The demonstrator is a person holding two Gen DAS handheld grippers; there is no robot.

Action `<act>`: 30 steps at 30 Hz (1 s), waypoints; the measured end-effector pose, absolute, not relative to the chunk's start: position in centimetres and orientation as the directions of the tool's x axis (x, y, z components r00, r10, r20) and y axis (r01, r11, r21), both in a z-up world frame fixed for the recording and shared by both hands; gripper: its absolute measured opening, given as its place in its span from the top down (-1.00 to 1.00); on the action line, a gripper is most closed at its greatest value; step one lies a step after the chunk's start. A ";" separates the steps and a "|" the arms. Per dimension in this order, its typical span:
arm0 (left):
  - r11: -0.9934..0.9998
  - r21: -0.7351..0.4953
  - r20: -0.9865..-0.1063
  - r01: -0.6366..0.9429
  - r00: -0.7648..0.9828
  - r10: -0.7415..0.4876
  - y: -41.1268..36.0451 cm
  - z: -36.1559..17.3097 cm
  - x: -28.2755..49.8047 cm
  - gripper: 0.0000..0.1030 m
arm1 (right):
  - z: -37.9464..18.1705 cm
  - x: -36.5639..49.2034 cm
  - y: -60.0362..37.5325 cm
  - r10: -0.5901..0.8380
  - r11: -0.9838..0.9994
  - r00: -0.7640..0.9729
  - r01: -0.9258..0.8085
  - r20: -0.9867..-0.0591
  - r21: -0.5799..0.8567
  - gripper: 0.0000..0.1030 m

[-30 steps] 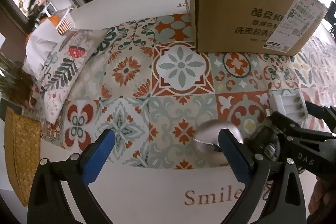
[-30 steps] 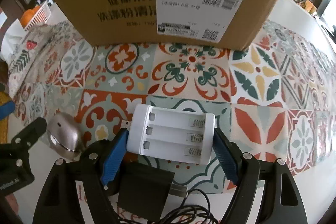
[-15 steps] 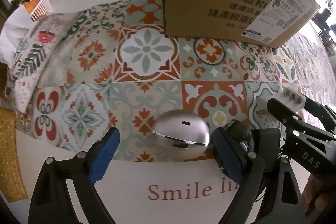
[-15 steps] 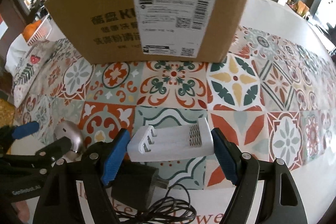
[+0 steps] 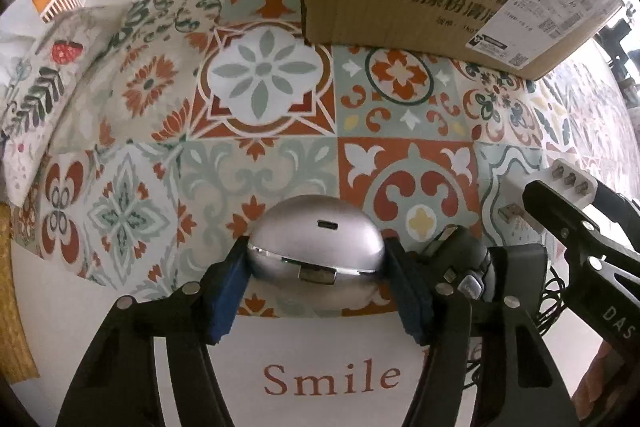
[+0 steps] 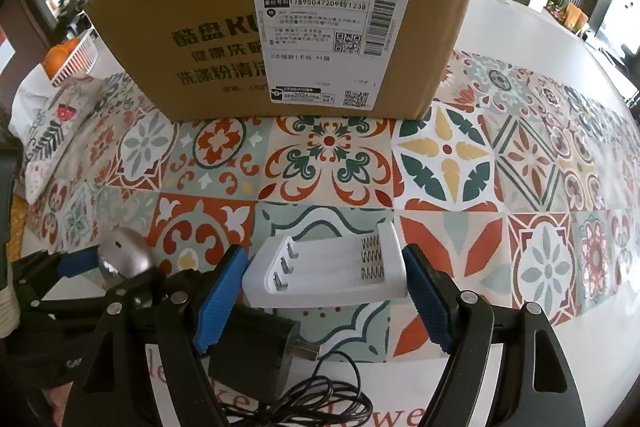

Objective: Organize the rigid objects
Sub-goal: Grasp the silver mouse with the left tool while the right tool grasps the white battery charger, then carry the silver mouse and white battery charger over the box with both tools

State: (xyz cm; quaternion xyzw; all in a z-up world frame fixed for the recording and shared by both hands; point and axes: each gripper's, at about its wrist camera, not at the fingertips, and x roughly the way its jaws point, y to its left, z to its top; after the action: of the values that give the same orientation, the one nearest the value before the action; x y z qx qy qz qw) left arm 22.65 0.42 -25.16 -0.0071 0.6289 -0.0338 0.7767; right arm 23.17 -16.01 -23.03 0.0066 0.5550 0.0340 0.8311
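Note:
A silver egg-shaped case (image 5: pixel 316 241) sits at the near edge of the patterned mat. My left gripper (image 5: pixel 316 267) is shut on it, a blue pad on each side; it also shows in the right wrist view (image 6: pixel 122 255). My right gripper (image 6: pixel 324 279) is shut on a white battery charger (image 6: pixel 324 275) and holds it a little above the mat, tilted. The charger's end also shows in the left wrist view (image 5: pixel 568 181). A brown cardboard box (image 6: pixel 280 27) stands upright on the mat beyond both grippers.
A black power adapter (image 6: pixel 256 351) with a coiled black cable (image 6: pixel 304 399) lies under my right gripper. A black rounded gadget (image 5: pixel 464 263) lies right of the silver case. A floral cushion (image 5: pixel 36 87) lies at the left. A white basket with oranges (image 6: pixel 72 61) stands far left.
My left gripper has moved right onto the silver case and closed on it. My right gripper has lifted the white charger off the mat and tilted it.

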 end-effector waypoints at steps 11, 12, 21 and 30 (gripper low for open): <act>0.996 -0.047 -0.956 0.070 0.285 -0.066 0.4 -22.5 22.6 -0.25 | -21.9 23.0 -15.6 0.062 0.998 0.411 -0.056 -0.910 0.043 -0.52; 0.996 -0.050 -0.953 0.074 0.295 -0.069 0.3 -22.1 22.6 -0.25 | -21.7 22.9 -15.7 0.062 0.998 0.416 -0.055 -0.907 0.043 -0.52; 0.993 -0.066 -0.919 0.094 0.382 -0.097 -0.1 -18.4 22.3 -0.25 | -18.7 22.4 -16.4 0.069 0.997 0.470 -0.049 -0.880 0.052 -0.52; 0.991 -0.065 -0.867 0.118 0.485 -0.115 -0.1 -14.1 22.5 -0.25 | -14.2 22.1 -16.4 0.062 0.998 0.573 -0.049 -0.817 0.041 -0.52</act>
State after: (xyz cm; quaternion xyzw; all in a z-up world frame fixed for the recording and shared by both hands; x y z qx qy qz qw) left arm 22.53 -0.06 -14.09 0.0014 0.5028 -0.0675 0.8618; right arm 22.12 -16.41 -14.21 0.0067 0.4611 0.0312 0.8868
